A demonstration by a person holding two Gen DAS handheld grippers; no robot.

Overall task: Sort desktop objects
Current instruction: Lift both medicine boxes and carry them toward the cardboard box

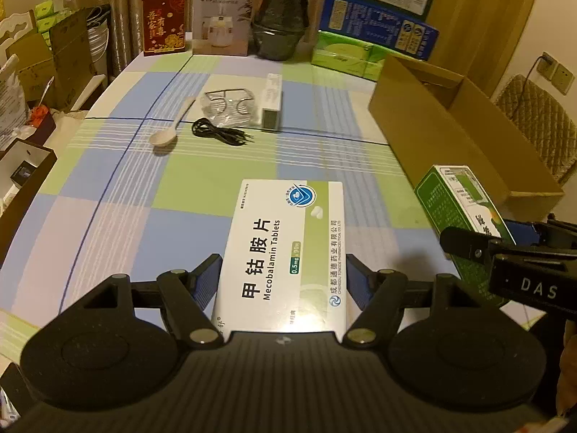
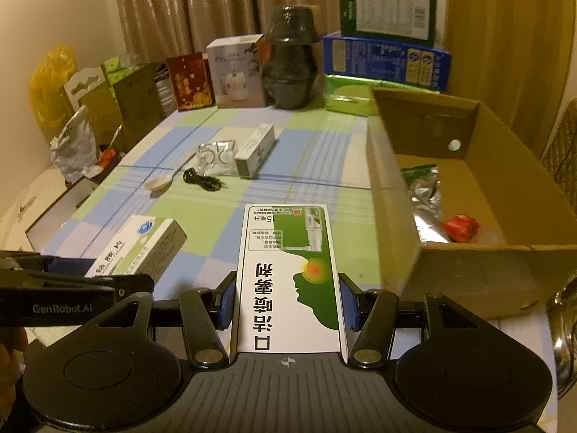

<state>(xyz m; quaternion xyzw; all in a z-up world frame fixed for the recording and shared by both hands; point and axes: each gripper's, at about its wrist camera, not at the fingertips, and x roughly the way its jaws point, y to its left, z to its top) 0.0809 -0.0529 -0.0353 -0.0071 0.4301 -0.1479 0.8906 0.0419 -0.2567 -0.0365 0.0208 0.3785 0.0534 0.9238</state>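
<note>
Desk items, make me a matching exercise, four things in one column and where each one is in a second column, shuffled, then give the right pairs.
Things:
1. Mecobalamin tablets box
2. green and white spray box
3. spoon
4. red packet

Places:
A. inside the cardboard box
B. lying on the checked tablecloth beside the black cable
C. between the fingers of the left gripper
D. between the fingers of the right gripper

Pairs: 1-C, 2-D, 3-B, 4-A
</note>
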